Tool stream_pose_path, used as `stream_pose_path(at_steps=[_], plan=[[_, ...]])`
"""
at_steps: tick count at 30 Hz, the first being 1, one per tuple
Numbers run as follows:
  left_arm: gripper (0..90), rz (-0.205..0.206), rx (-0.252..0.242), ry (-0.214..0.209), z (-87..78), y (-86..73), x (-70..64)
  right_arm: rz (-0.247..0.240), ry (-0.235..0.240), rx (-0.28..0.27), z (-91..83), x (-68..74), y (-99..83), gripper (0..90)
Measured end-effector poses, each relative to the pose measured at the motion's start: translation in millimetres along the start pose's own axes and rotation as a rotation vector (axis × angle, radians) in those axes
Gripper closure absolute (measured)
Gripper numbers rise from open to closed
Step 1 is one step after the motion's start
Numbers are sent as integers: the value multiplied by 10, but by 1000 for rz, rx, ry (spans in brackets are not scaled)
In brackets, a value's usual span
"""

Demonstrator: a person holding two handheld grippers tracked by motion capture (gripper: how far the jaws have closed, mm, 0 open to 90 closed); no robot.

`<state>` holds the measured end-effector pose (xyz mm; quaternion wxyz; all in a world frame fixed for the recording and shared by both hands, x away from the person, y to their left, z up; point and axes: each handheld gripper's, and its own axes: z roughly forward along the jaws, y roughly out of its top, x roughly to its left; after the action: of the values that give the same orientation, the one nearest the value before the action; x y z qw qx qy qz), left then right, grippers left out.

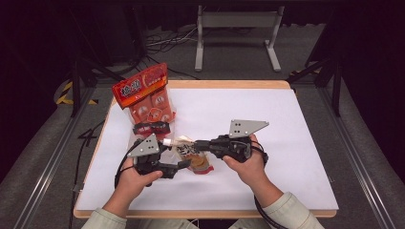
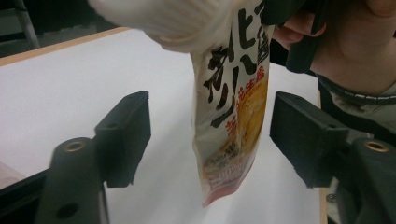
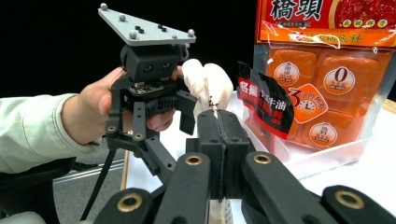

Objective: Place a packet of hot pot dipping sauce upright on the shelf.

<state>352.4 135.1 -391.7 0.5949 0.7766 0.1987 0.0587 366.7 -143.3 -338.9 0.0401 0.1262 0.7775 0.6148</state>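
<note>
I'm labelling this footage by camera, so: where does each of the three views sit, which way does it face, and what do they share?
High view: above the person's side, looking forward and down on the table; both hands show.
Left gripper view: rides the left gripper, looking along its open jaws at the hanging noodle packet.
Right gripper view: rides the right gripper, shut on that packet, facing the left gripper and the orange bag.
All three share the packet.
</note>
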Motion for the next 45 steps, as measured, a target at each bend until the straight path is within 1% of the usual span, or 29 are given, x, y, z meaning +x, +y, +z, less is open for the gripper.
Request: stream_pose_path(at_steps=[1,2,3,4,5,6,8,9,10,12,14,17,18,20,21,24,26,28,29,32,34,35,36,37,39,41,42,43,45], plan=[[334,-8,-3,-9,8,-4,-4,-1,1,-2,7,1,-3,900],[350,-8,-3,-9,8,-4,-4,-1,1,-2,7,1,-3,900],[393,-7,-9,-23,30,-6,-8,0,-1,0,21,4,-12,900],[423,-7,-9,-23,30,-6,-8,0,-1,0,21,4,-12,900],[478,-1,-9,-37,43,-5,-12,1,-1,1,35,6,-22,900],[478,3,-9,-45,53,-5,-19,1,-1,1,35,6,-22,900],[552,18,1,-29,58,-4,-28,2,-1,-2,42,6,-27,900],[605,22,5,-32,51,-5,-20,3,0,-5,39,3,-27,900],[650,21,-2,-42,45,-7,-6,4,0,-6,35,1,-25,900],[686,-4,-15,-58,34,-9,-3,5,-2,-11,24,-3,-23,900],[728,7,-11,-60,25,-4,0,11,1,-19,23,-8,-26,900],[802,9,-8,-72,18,-1,-3,12,1,-21,26,-9,-28,900],[802,7,-6,-78,12,4,-6,10,2,-24,26,-10,-30,900],[835,16,-4,-79,1,18,-7,11,2,-28,26,-10,-31,898],[842,7,1,-82,-8,26,-10,12,2,-30,25,-10,-31,896],[856,19,29,-85,-39,56,-12,7,1,-31,32,-3,-30,884],[862,30,54,-69,-66,74,-8,6,6,-36,33,-5,-30,841],[866,39,78,-50,-99,85,3,9,-7,-46,8,-14,-27,817],[868,43,82,-40,-127,90,15,8,-10,-46,-8,-20,-24,809],[871,41,76,-34,-168,101,28,8,-25,-43,-52,-36,-27,797],[871,46,78,-23,-208,118,45,14,-46,-37,-103,-64,-46,788],[871,47,84,-13,-233,128,51,14,-46,-37,-103,-64,-46,788],[872,52,90,0,-262,141,61,8,-69,-25,-136,-78,-62,780],[872,54,95,11,-304,160,73,10,-71,-24,-147,-84,-69,776],[872,48,87,15,-349,182,88,12,-86,-16,-174,-99,-82,768],[872,52,81,18,-396,209,100,15,-103,-9,-208,-121,-99,760],[872,60,82,24,-427,228,109,17,-116,-6,-232,-138,-110,747],[872,60,82,24,-427,228,109,17,-116,-6,-232,-138,-110,747],[872,61,77,30,-471,253,120,19,-146,-2,-287,-173,-134,740]])
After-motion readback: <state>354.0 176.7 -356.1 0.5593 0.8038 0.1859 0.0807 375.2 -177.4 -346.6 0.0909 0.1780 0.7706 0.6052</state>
